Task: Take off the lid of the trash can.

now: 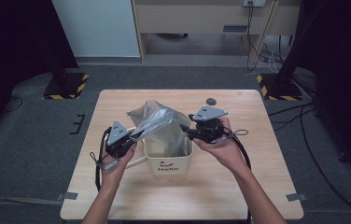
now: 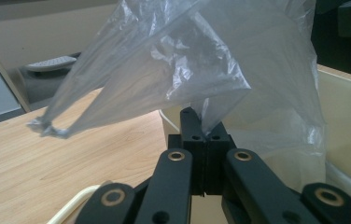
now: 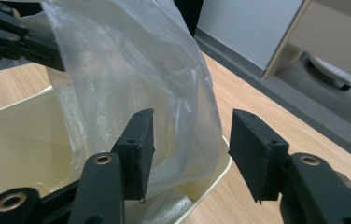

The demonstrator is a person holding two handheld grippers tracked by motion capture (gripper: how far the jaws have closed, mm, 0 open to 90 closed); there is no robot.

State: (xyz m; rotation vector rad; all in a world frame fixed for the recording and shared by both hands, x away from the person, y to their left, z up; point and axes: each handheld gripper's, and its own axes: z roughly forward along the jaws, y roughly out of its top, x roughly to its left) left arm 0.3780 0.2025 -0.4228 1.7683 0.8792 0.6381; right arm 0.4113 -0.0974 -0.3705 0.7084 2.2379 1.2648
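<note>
Plastic bag (image 1: pixel 159 122) hangs half inside the cream bin (image 1: pixel 169 161) at mid-table, its upper part raised over the rim; my left gripper (image 2: pixel 205 135) has its jaws pressed together on a fold of the film, and my right gripper (image 3: pixel 190 149) stands spread, nothing pinched, one pad just beside the bag's edge; I judge the step is lining the bin, so I would ease the right jaws onto the free edge and pull it over the rim while the left holds tension; the bin's bottom is hidden behind the cloudy film.
</note>
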